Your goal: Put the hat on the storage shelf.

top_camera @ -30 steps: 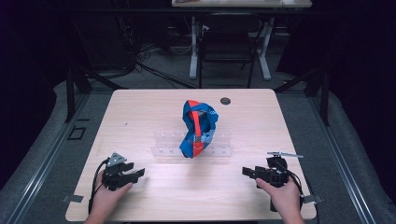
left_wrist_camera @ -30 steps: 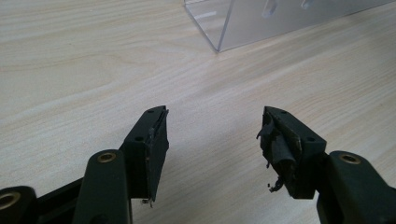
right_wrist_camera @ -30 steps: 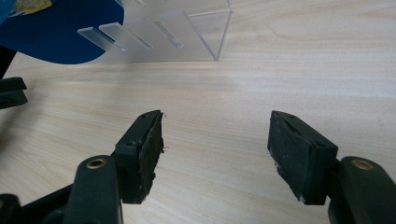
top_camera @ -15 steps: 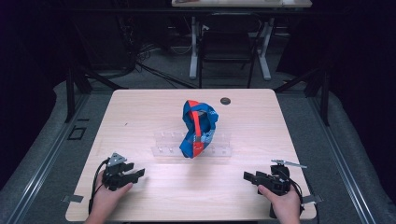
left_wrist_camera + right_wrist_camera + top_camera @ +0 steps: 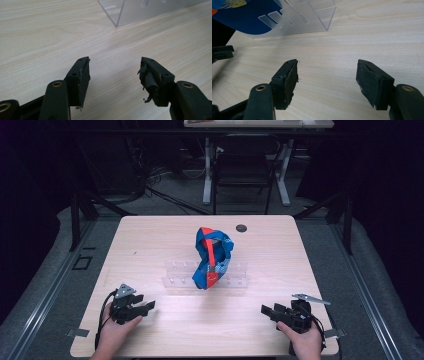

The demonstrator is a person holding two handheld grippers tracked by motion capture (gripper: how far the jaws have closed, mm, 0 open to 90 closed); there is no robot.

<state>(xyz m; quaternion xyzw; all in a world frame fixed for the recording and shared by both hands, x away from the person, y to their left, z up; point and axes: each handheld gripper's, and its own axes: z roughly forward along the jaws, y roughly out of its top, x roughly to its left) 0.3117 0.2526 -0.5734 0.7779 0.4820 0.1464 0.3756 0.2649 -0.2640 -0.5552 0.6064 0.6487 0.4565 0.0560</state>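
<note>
From the high view, I see a pale wooden table filling the middle of the frame. At its centre stands a clear plastic rack, and a blue and red fabric band is draped over it, likely hung there so it can be lifted off. My left gripper rests at lower left, my right gripper at lower right, both well apart from the rack and both empty, jaws parted. A small dark disc lies near the far edge.

In the left gripper view, the two black jaws stand apart over bare wood; a corner of the rack sits at the top of the frame.

In the right gripper view, the jaws are spread wide with nothing between them. The rack and a blue patch of the band occupy the upper left.
</note>
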